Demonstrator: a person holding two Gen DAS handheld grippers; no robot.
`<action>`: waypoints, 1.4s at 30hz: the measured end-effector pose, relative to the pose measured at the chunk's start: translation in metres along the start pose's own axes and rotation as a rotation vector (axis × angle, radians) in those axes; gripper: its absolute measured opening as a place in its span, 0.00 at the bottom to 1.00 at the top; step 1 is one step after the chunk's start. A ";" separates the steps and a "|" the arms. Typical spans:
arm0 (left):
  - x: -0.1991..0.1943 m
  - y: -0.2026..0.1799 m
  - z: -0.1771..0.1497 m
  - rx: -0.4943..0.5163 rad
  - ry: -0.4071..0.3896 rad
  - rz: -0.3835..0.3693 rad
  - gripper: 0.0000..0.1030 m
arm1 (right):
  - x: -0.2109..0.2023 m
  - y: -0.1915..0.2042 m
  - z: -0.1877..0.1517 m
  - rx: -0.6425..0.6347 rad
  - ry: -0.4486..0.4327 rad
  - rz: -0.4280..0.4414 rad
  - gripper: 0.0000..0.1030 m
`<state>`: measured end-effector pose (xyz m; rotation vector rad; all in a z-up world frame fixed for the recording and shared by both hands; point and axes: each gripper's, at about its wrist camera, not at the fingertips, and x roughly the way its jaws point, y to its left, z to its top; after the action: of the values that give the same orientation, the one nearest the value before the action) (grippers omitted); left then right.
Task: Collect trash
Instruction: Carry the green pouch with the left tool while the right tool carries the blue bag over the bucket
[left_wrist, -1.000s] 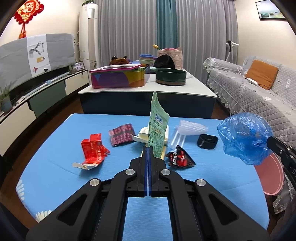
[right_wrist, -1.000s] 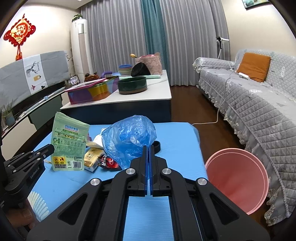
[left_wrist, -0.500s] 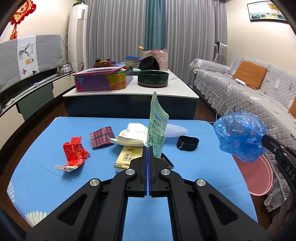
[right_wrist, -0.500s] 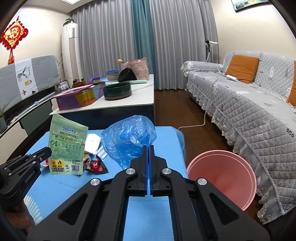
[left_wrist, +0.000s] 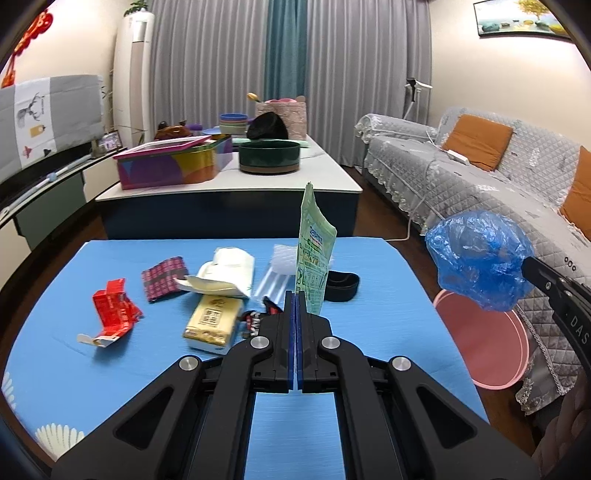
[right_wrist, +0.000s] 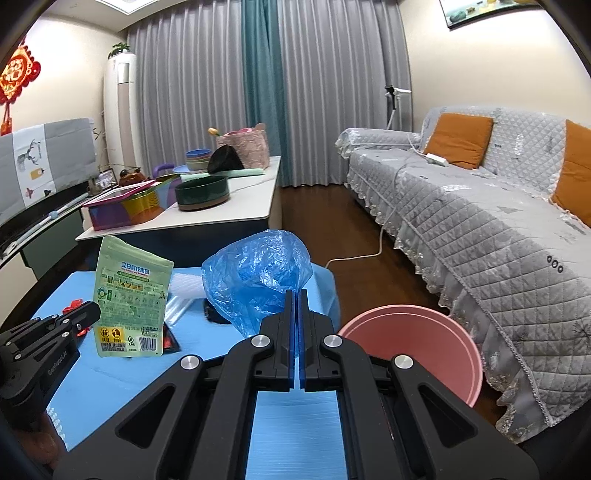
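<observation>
In the left wrist view, the left gripper is clenching a green pouch upright, edge-on, above the blue table, where a red carton, a yellow pack and a black band are lying. In the right wrist view, the right gripper is pinching a crumpled blue plastic bag above the table's edge, beside a pink bin standing empty on the floor; the pouch's printed face is showing at left.
</observation>
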<state>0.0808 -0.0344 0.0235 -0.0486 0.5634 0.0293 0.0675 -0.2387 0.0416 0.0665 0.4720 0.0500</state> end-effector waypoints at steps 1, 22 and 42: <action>0.001 -0.003 0.000 0.005 0.001 -0.004 0.00 | 0.000 -0.003 0.001 0.004 0.000 -0.006 0.01; 0.018 -0.071 0.013 0.063 0.051 -0.124 0.00 | -0.008 -0.092 0.006 0.141 -0.010 -0.166 0.01; 0.050 -0.159 0.018 0.135 0.098 -0.274 0.00 | 0.006 -0.153 0.002 0.282 0.039 -0.284 0.01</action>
<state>0.1394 -0.1916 0.0176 0.0051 0.6513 -0.2789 0.0784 -0.3913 0.0288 0.2749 0.5213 -0.2946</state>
